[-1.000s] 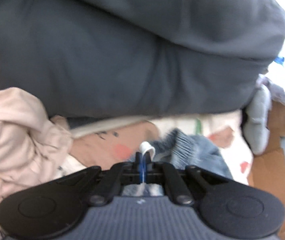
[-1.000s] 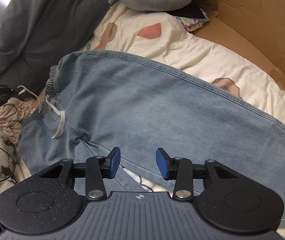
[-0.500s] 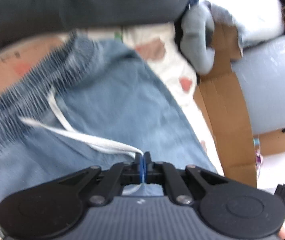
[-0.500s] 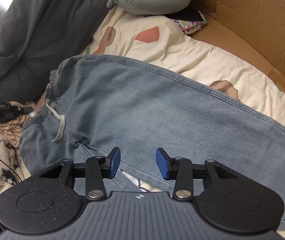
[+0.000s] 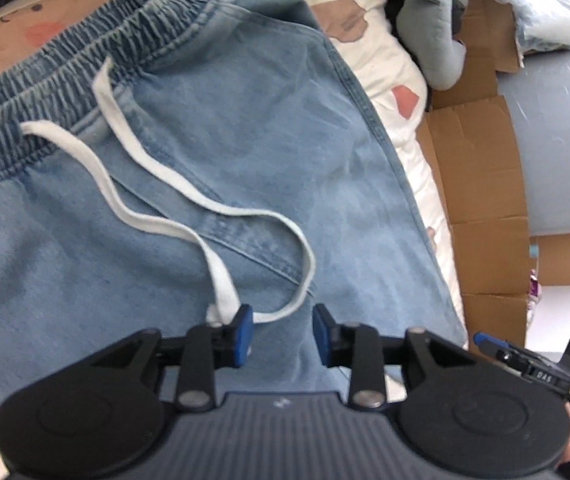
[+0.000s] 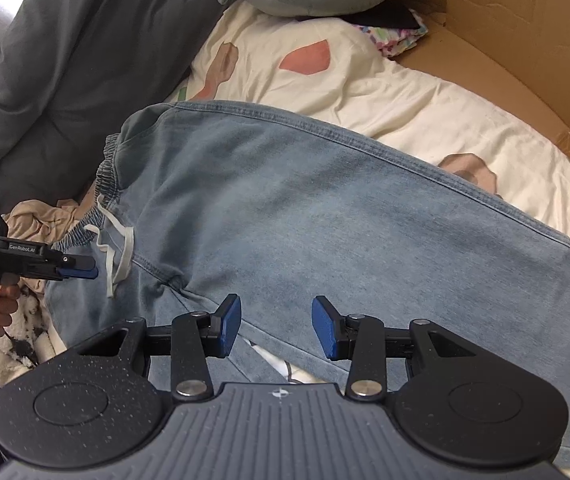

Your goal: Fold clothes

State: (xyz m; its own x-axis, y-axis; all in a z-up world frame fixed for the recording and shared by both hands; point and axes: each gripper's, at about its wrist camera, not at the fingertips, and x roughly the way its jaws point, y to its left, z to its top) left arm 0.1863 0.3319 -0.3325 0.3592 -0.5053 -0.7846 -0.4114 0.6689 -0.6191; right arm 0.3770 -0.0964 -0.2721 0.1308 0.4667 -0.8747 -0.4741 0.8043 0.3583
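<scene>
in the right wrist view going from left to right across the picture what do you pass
left gripper → white drawstring → blue jeans → cream patterned bedsheet → cardboard wall.

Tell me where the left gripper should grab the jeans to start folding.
Probably the elastic waistband, coming in from its open edge: the gathered band is thick and easier to pinch than the flat denim of the jeans. Keep clear of the loose drawstring.
</scene>
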